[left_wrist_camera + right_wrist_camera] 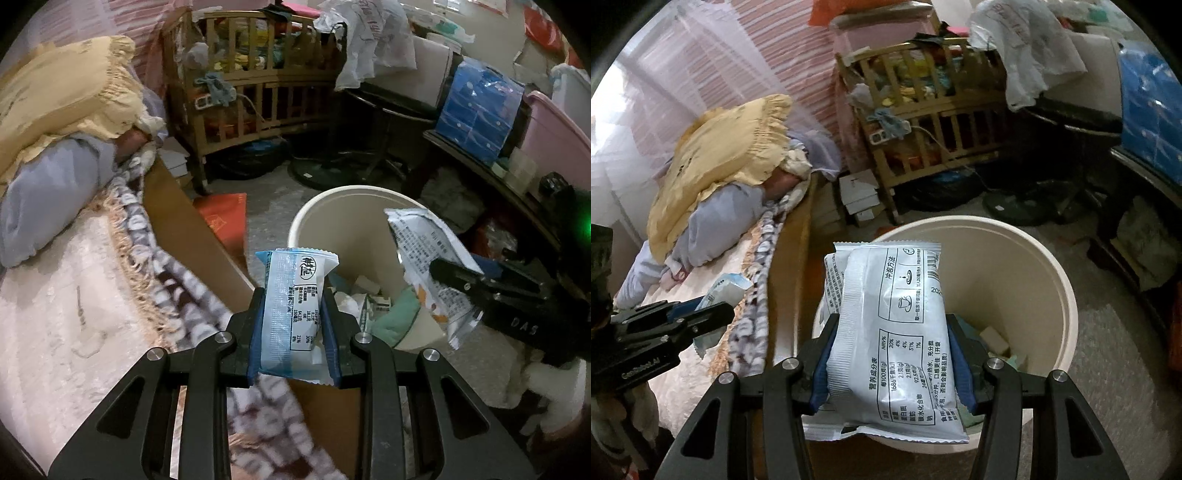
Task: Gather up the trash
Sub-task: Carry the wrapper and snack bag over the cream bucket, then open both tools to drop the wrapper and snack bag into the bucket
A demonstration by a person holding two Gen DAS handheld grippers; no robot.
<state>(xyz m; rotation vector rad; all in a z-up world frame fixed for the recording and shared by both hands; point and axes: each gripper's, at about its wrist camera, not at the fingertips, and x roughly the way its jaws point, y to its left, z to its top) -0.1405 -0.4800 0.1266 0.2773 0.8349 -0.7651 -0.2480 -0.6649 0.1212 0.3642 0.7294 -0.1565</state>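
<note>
My left tongs (293,317) pinch a small blue-and-white snack packet (295,302) across its middle, jaws drawn narrow on either flank; my right tongs (890,350) clamp a larger silver-white sachet (892,332) the same way, jaws set wider. Both wrappers look feather-light, crinkly and slick, and the film appears to give under the pads, so I judge a hold across the flat body safer than one on the crimped end seals, which might slide free. Beyond the tips, at twelve to one o'clock in both views, stands the cream bin (1067,295) on the floor just beside the bed (74,314); the sachet hangs over its near rim, the small packet just short of it. Inside lie crumpled paper, a green scrap and a pale block, well below the brim. At nine o'clock, a yellow frilled pillow (70,96) tops grey bedding; a wooden crib (258,81) heaped with clothes stands at twelve.
</note>
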